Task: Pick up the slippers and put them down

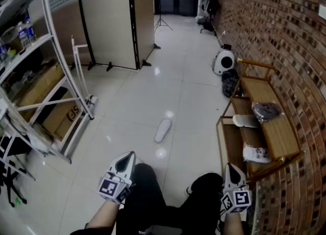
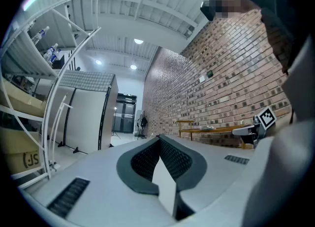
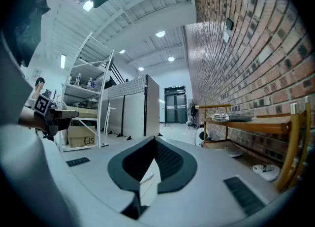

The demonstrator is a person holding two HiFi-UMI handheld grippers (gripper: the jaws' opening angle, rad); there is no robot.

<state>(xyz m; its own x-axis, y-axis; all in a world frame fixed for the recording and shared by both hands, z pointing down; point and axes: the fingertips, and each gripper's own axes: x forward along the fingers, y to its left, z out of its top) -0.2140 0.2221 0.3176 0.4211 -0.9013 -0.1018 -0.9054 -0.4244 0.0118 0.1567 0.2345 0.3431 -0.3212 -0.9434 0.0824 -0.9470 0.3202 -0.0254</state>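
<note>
Presently left tongs (image 1: 131, 155) and right tongs (image 1: 231, 166) pressed together, empty; white slipper (image 1: 163, 130) on floor (image 1: 132, 106) well ahead, approach presumably pending.

The person's forearms (image 1: 99, 222) run off the bottom edge behind the left tool (image 1: 130, 155) and right tool (image 1: 231, 167). Ahead of both, the slipper (image 1: 163, 130) on the floor (image 1: 142, 101) is too small to tell top from sole. Right of the right tool, a dark wrapped bundle (image 1: 266, 110) on the wooden shelf (image 1: 280, 137) can't be identified. Left of the left tool, the metal rack (image 1: 57, 40) is cut by the frame.
</note>
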